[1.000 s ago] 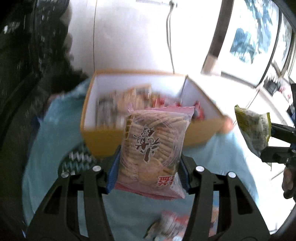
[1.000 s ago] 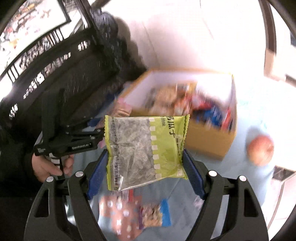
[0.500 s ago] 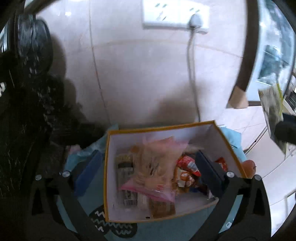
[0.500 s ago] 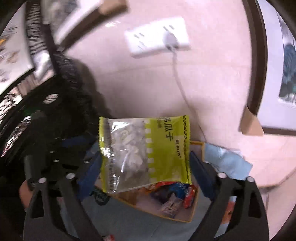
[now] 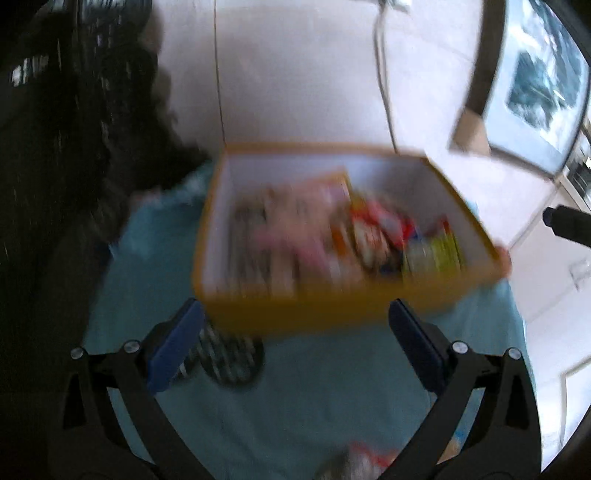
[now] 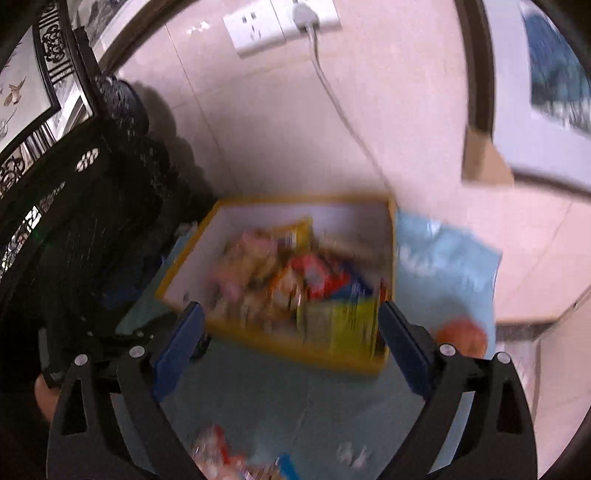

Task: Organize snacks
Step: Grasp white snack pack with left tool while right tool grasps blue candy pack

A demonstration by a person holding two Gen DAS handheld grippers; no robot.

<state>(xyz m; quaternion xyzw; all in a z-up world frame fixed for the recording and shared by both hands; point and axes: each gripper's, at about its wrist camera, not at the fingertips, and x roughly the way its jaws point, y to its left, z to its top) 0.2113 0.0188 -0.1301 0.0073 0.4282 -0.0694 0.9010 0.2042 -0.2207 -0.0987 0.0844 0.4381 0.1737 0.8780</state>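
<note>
A yellow cardboard box (image 5: 332,310) with a white inside stands on a light blue cloth (image 5: 295,398) against the wall. It holds several snack packs. A pink cracker bag (image 5: 295,236) lies in its middle and a green-yellow bag (image 5: 436,251) lies at its right end. The box also shows in the right wrist view (image 6: 295,354), with the green-yellow bag (image 6: 343,321) at its near right corner. My left gripper (image 5: 295,343) is open and empty in front of the box. My right gripper (image 6: 288,347) is open and empty just before the box.
Loose snack packs lie on the cloth near the bottom edge (image 5: 354,461) (image 6: 229,458). An orange-red fruit (image 6: 461,336) sits right of the box. A dark carved cabinet (image 6: 74,221) stands at the left. A wall socket (image 6: 280,26) with a cable hangs above.
The left gripper dropped the cracker bag into the box and pulled back. The right gripper let the green-yellow bag go into the box; both jaws now stand open and empty.
</note>
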